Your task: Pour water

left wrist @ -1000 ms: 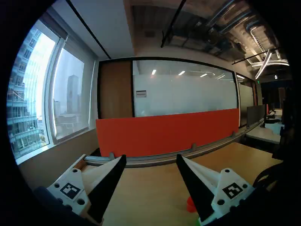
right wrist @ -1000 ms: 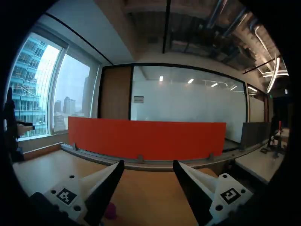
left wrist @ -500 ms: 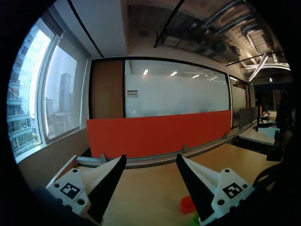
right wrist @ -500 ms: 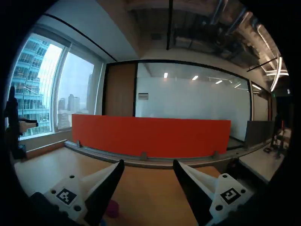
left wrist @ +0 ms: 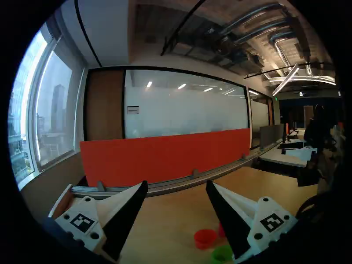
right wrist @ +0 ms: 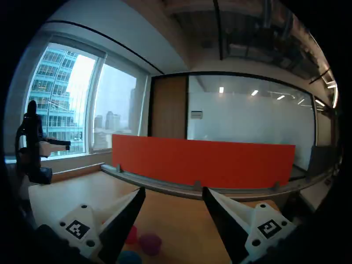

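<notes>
In the left gripper view, my left gripper [left wrist: 175, 185] is open and holds nothing above a wooden desk [left wrist: 176, 215]. A red cup [left wrist: 205, 238] and a green cup [left wrist: 222, 254] stand on the desk low down, by the right finger [left wrist: 229, 220]. In the right gripper view, my right gripper [right wrist: 173, 191] is open and holds nothing too. Below it a purple cup [right wrist: 151, 243], a pinkish-red cup [right wrist: 131, 235] and a blue cup [right wrist: 130, 257] stand on the desk [right wrist: 180, 220], near the left finger [right wrist: 119, 218]. Whether any cup holds water is not visible.
An orange partition [left wrist: 163, 156] [right wrist: 202, 160] on a metal rail closes the desk's far edge. Windows lie to the left. A black and white device [right wrist: 34, 152] stands at the left edge of the right gripper view. More desks [left wrist: 290, 156] lie at the right.
The left gripper view has swung right and down, bringing the red and green cups into sight. The right gripper view has swung left, bringing the purple, pinkish-red and blue cups further into sight. Both grippers stayed open.
</notes>
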